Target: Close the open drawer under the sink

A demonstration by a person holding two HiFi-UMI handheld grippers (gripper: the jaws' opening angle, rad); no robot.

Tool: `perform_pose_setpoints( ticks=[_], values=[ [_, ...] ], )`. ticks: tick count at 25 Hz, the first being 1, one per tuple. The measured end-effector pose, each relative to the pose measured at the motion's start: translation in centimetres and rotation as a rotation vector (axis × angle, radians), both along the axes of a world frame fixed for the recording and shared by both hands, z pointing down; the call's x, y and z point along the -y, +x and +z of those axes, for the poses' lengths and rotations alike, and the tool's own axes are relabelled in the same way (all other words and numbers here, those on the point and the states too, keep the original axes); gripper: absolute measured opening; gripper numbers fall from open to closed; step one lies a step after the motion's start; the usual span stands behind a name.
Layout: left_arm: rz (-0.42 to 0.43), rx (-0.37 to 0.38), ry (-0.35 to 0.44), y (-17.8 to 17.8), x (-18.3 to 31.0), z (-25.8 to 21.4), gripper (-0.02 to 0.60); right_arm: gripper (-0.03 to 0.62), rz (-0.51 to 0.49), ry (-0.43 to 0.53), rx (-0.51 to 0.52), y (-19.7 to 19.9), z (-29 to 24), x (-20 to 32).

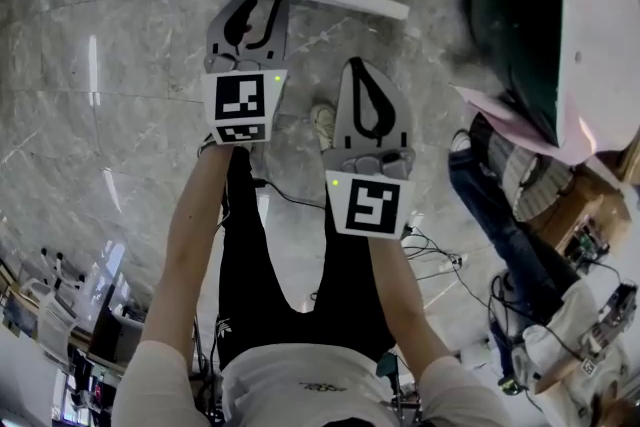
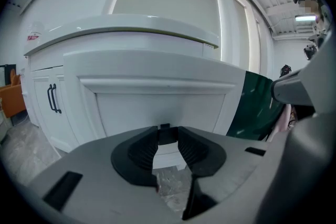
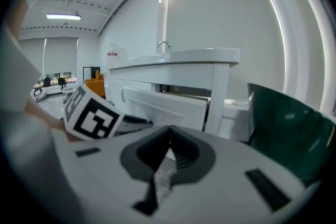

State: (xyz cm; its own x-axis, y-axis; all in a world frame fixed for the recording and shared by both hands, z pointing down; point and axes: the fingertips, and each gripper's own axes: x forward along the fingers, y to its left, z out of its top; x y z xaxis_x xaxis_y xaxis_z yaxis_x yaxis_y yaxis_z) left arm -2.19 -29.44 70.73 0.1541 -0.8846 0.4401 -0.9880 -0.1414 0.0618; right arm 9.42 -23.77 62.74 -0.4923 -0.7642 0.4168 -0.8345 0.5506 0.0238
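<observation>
Plainly, the drawer (image 2: 163, 105) under the sink is seen pulled out from the white cabinet (image 2: 42, 113), with its front panel turned towards both grippers. The left gripper (image 2: 168, 134) is held just before that panel; its jaws are parted and nothing is caught between them. The right gripper (image 3: 169, 134) is held beside it, further back, with its jaws brought together on nothing.

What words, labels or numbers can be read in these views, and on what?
No word or number reads clearly.
Red label on the sink counter: too small to read.
Square markers on the left cube and right cube: patterns, no letters.
Shirt print: blurred.
</observation>
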Motion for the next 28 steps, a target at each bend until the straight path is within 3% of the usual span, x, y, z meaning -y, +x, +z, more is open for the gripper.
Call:
perform_pose_setpoints(
  ticks=[7,12,23,28],
  values=[
    [-0.017,-0.034,-0.021,0.0,0.4,-0.2,0.133,0.029,0.031,-0.026,0.023,0.2,1.0,0.3],
    [-0.007,0.006,0.034,0.0,1.8,-0.7,0.138,0.029,0.029,-0.037,0.037,-0.3,1.2,-0.1],
    [-0.049,0.029,0.041,-0.1,2.8,-0.7,0.14,0.029,0.045,-0.08,0.03,0.9,2.4,-0.9],
    [-0.025,0.038,0.019,-0.6,7.3,-0.8,0.138,0.029,0.035,-0.068,0.021,0.3,2.5,-0.3]
  ],
)
